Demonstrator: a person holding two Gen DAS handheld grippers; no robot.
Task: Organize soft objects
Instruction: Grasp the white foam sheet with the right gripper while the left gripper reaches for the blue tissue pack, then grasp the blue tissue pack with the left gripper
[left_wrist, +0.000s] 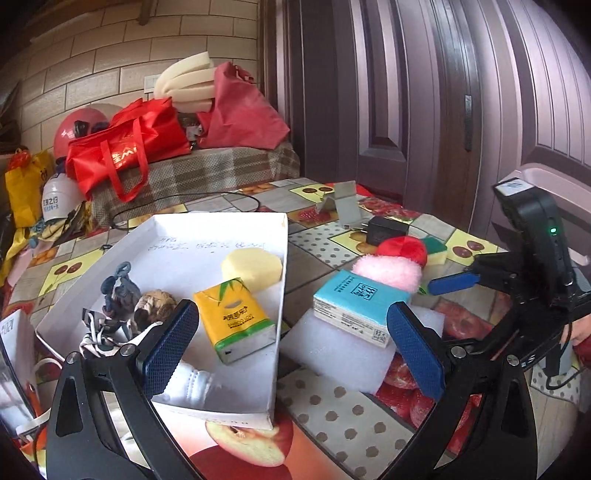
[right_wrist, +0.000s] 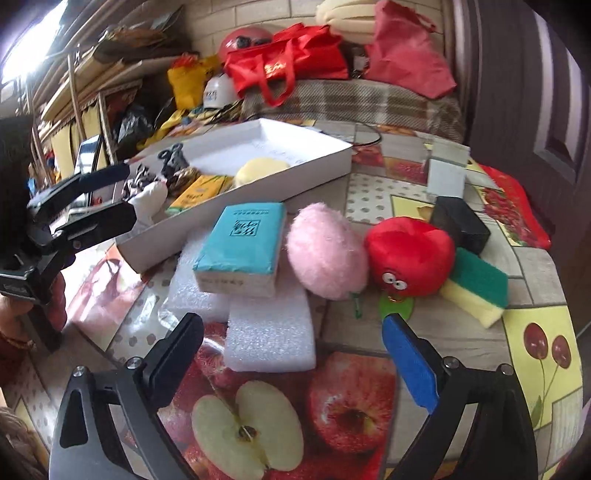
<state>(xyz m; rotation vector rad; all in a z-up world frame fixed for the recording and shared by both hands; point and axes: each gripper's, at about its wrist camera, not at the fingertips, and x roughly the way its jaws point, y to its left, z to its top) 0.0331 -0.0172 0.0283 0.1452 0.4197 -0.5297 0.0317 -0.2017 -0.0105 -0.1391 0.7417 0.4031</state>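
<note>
Bare worktop (right_wrist: 280, 398) lay open up front; beyond, foam sheets (right_wrist: 271, 339), teal tissue pack (right_wrist: 240, 243) and pink plush (right_wrist: 327, 251) crowded the way.

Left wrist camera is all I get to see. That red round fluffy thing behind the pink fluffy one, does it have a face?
Observer: Yes. In the right wrist view the red round plush toy has two cartoon eyes low on its front.
Operator: Is something hiding under it?
Observer: A flat green tag pokes out from beneath it.
Operator: And the green and yellow bit next to it?
Observer: That is a green-and-yellow sponge block, with the green scouring layer on top and the yellow foam below. It lies right against the toy's side.
</note>
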